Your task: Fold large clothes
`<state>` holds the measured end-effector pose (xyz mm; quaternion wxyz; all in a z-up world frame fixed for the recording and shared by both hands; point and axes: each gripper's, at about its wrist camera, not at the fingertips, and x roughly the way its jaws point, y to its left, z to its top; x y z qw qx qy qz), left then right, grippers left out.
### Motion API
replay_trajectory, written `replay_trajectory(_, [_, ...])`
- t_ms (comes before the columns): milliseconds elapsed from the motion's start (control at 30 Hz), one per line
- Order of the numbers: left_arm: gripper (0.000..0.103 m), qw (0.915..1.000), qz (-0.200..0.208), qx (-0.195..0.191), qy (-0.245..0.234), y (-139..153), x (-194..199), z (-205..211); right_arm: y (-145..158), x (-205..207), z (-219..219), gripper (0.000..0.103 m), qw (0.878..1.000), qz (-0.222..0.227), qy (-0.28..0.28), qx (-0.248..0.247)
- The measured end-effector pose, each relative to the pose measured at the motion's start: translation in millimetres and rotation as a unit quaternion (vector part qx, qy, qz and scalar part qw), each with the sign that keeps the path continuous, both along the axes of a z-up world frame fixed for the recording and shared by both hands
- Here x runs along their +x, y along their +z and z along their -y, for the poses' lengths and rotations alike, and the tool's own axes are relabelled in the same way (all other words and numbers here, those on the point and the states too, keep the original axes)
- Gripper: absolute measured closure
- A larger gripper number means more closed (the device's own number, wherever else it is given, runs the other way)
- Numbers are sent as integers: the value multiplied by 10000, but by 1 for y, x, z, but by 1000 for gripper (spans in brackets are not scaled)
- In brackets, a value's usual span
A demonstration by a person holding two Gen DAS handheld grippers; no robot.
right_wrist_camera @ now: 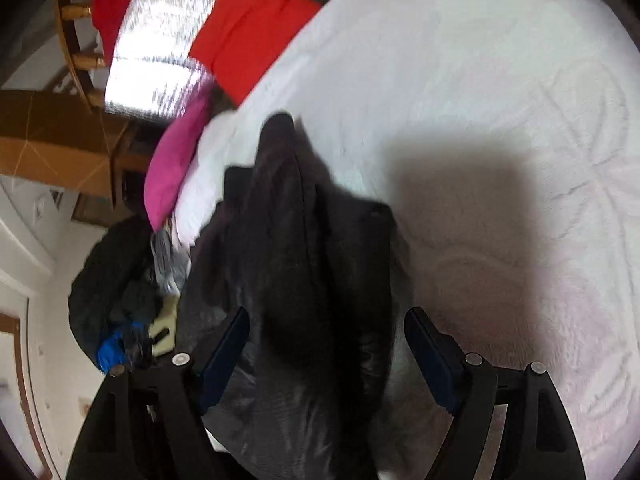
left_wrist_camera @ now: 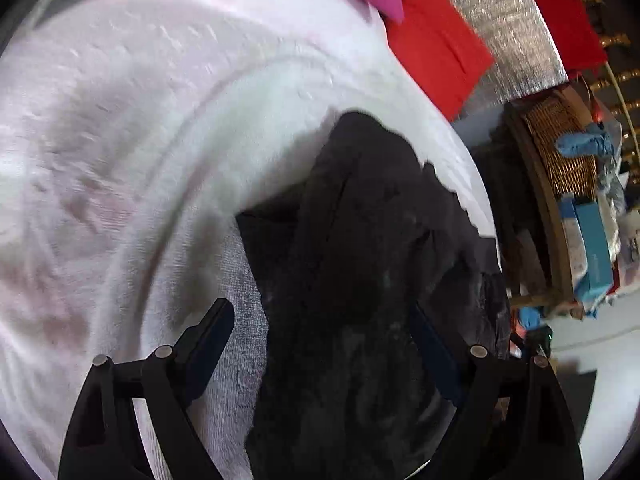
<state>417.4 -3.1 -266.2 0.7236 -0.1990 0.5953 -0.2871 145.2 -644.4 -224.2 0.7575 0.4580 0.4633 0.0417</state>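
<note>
- Work surface: a white, plush blanket-covered bed [left_wrist_camera: 120, 160] fills most of both wrist views.
- Task item: a crumpled black fabric garment [left_wrist_camera: 360, 240] lies bunched on the white cover near the edge of the bed; in the right wrist view the same garment [right_wrist_camera: 296, 248] runs as a long heap from mid-frame down to the gripper.
- Left gripper [left_wrist_camera: 324, 344]: jaws spread wide. The black garment lies in the gap between the two fingers, but the pads do not press on it; nothing is gripped.
- Right gripper [right_wrist_camera: 326, 344]: jaws spread wide. Black fabric passes between the fingers and overlaps the left one; no clamping is visible.
- Surroundings: a magenta cushion [right_wrist_camera: 172, 168] rests at the bed edge, touching the white cover. A red folded cloth [right_wrist_camera: 248, 36] lies on a silver quilted sheet [right_wrist_camera: 160, 32] beyond it.
- A wicker basket [left_wrist_camera: 560, 140] stands off the bed, in the left wrist view.
- Both views are motion-blurred.
</note>
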Motion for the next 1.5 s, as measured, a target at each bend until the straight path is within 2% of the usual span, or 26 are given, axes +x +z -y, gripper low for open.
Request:
replay_trajectory(133, [15, 9991, -206, -61, -360, -16, 3, 13, -10, 13, -12, 19, 9994, 3, 337, -27])
replay_trajectory(200, [15, 9985, -112, -45, -529, -16, 5, 23, -11, 19, -17, 19, 9989, 117, 433, 97])
replay_trajectory(300, [11, 9959, -124, -277, -854, -18, 2, 43, -14, 28, -23, 18, 9982, 196, 542, 191])
replay_trajectory(433, [8, 9946, 21, -92, -1036, -15, -1, 68, -16, 44, -38, 18, 9968, 225, 702, 306])
replay_trajectory(500, [8, 9938, 13, -345, -1055, -11, -1, 74, -16, 48, -42, 18, 9959, 256, 766, 418])
replay_trajectory(567, [8, 9943, 92, -291, -1024, -6, -4, 80, -13, 53, -54, 20, 9967, 165, 774, 198])
replay_trajectory(633, [12, 9957, 157, -137, -901, -4, -7, 86, -7, 53, -62, 49, 9971, 97, 726, -184])
replay_trajectory(700, [40, 9965, 244, 133, -782, 0, -12, 88, 6, 50, -68, 60, 9968, 112, 625, -478])
replay_trajectory(767, [49, 9972, 318, 113, -666, 7, -17, 83, 22, 47, -74, 64, 9949, 222, 601, -780])
replay_trajectory(800, [56, 9977, 325, 0, -601, 11, -19, 80, 32, 45, -79, 65, 9936, 325, 595, -908])
replay_trajectory(867, [64, 9973, 414, -286, -533, 26, -29, 76, 50, 40, -88, 66, 9912, 564, 606, -1036])
replay_trajectory(900, [64, 9964, 519, -359, -565, 33, -35, 76, 62, 35, -94, 67, 9892, 768, 631, -1076])
replay_trajectory(967, [64, 9950, 728, -209, -653, 46, -50, 81, 73, 30, -101, 67, 9858, 938, 686, -1212])
replay_trajectory(1033, [64, 9953, 746, 72, -614, 43, -56, 84, 70, 29, -106, 67, 9845, 899, 649, -1363])
replay_trajectory(1067, [64, 9956, 739, 214, -543, 38, -56, 84, 61, 30, -102, 67, 9862, 718, 574, -1376])
replay_trajectory(1133, [57, 9971, 417, 601, -203, 12, -41, 75, 39, 35, -91, 67, 9880, 271, 414, -1465])
replay_trajectory(1200, [35, 9981, 36, 587, -171, -9, -30, 73, 13, 37, -77, 65, 9934, -33, 257, -1117])
replay_trajectory(1267, [33, 9987, -137, 480, -122, -18, -22, 73, 10, 37, -70, 58, 9957, -21, 193, -908])
replay_trajectory(1300, [34, 9987, -113, 499, -60, -14, -23, 74, 14, 35, -70, 51, 9954, -30, 134, -946])
replay_trajectory(1333, [34, 9979, 33, 654, 7, -6, -27, 75, 19, 31, -70, 44, 9945, -66, 26, -1044])
replay_trajectory(1400, [34, 9926, 542, 1083, 124, 16, -38, 76, 33, 21, -71, 41, 9910, -16, -196, -1324])
replay_trajectory(1467, [33, 9821, 1106, 1490, 329, 43, -53, 82, 58, 6, -79, 37, 9810, 170, -437, -1881])
replay_trajectory(1500, [30, 9746, 1442, 1646, 480, 60, -65, 83, 71, -3, -84, 31, 9724, 194, -587, -2251])
